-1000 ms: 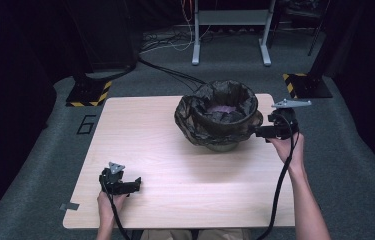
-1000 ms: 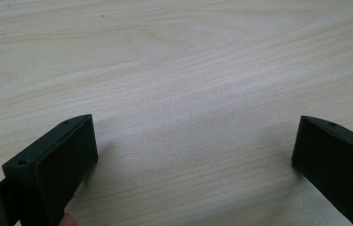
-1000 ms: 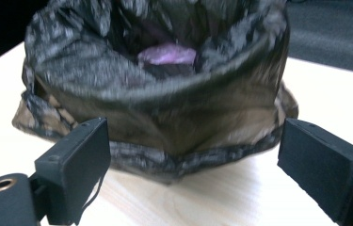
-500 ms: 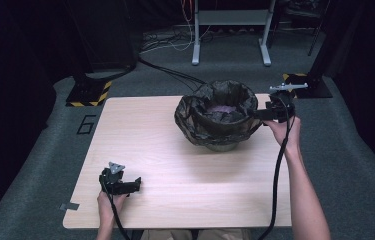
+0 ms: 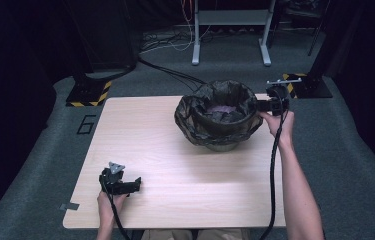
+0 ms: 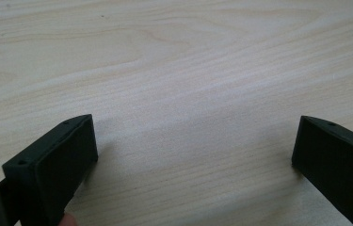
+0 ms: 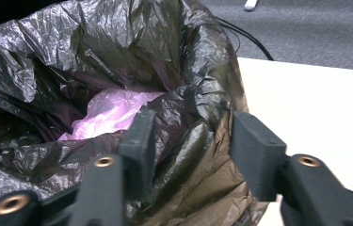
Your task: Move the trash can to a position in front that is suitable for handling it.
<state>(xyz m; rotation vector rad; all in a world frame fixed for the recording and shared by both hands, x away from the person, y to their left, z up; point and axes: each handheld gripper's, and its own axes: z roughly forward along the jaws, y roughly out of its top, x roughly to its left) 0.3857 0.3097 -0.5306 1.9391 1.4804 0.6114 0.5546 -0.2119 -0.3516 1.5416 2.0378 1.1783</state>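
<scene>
While parted astride the black bag's (image 7: 183,141) rim at the bin's (image 5: 220,146) right side, right tongs (image 7: 190,141) not yet clamped; left tongs (image 6: 193,150) wide apart, low over bare worktop (image 5: 185,170) near its front left corner; pink liner (image 7: 110,110) inside bag.

Overhead light falls brightly on the pale counter (image 5: 175,150) while the surrounding room sinks into near-black shadow. Glare washes out the counter's far corner in the right gripper view, where the crinkled black bag (image 7: 117,70) glints and nearby jaws blur softly.
</scene>
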